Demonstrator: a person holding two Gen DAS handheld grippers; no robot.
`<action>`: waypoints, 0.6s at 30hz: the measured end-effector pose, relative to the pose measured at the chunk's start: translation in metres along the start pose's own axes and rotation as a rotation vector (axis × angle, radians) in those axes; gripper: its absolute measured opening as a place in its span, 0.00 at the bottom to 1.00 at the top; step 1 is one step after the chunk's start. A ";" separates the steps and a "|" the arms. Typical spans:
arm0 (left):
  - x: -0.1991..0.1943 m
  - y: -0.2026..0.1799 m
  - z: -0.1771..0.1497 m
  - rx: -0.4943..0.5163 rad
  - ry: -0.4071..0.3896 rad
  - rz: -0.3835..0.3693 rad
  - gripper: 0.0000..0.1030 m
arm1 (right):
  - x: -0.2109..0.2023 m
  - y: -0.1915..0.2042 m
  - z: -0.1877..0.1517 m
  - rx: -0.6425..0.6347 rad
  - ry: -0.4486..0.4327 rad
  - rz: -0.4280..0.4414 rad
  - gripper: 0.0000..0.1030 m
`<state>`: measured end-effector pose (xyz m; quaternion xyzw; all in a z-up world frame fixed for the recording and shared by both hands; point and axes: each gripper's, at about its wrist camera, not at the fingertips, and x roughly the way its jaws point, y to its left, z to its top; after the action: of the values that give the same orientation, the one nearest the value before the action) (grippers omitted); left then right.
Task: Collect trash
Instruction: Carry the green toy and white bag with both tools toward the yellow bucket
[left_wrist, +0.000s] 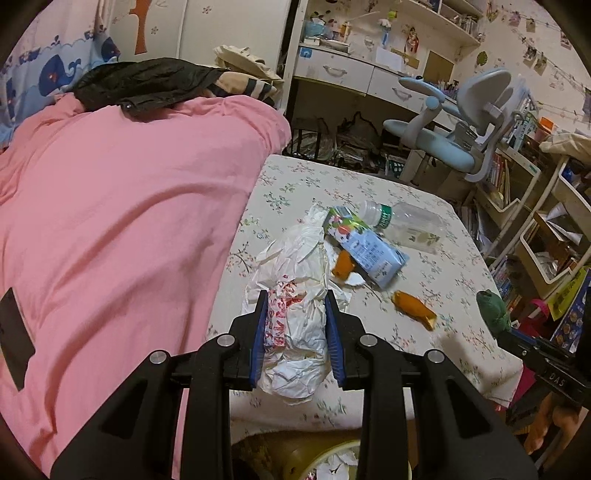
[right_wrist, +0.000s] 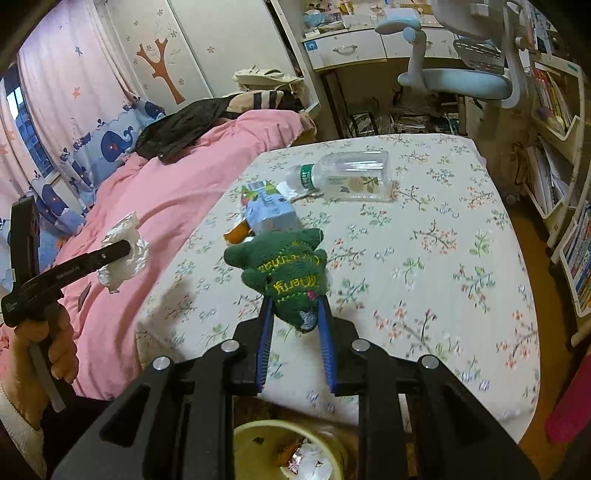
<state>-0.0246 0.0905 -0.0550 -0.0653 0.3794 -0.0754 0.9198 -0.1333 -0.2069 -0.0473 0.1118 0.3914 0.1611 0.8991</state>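
Note:
My left gripper (left_wrist: 295, 301) is shut on a crumpled white wrapper with red print (left_wrist: 295, 343), held above the bed's near edge. From the right wrist view the same wrapper (right_wrist: 123, 254) hangs in the left gripper (right_wrist: 123, 248) over the pink duvet. My right gripper (right_wrist: 294, 302) is shut on a green plush toy with yellow stitching (right_wrist: 288, 273), also seen at the right of the left wrist view (left_wrist: 493, 308). On the floral sheet lie a blue carton (left_wrist: 365, 247), a clear bottle (left_wrist: 410, 223) and two orange peel pieces (left_wrist: 413, 306).
A yellowish bin (right_wrist: 258, 435) holding scraps stands on the floor below both grippers. A pink duvet (left_wrist: 110, 221) covers the bed's left side, with a black jacket (left_wrist: 147, 85) on it. A blue desk chair (left_wrist: 461, 122) and bookshelves (right_wrist: 561, 110) stand beyond the bed.

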 end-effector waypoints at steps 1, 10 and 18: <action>-0.002 -0.001 -0.003 0.004 0.000 -0.001 0.27 | -0.001 0.001 -0.002 0.001 -0.001 0.003 0.23; -0.020 -0.013 -0.026 0.017 -0.003 -0.009 0.27 | -0.011 0.010 -0.023 -0.001 0.004 0.034 0.23; -0.031 -0.024 -0.039 0.022 -0.010 -0.021 0.27 | -0.019 0.020 -0.046 -0.009 0.021 0.055 0.23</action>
<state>-0.0764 0.0707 -0.0567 -0.0595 0.3732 -0.0889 0.9215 -0.1841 -0.1920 -0.0586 0.1169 0.3969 0.1889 0.8906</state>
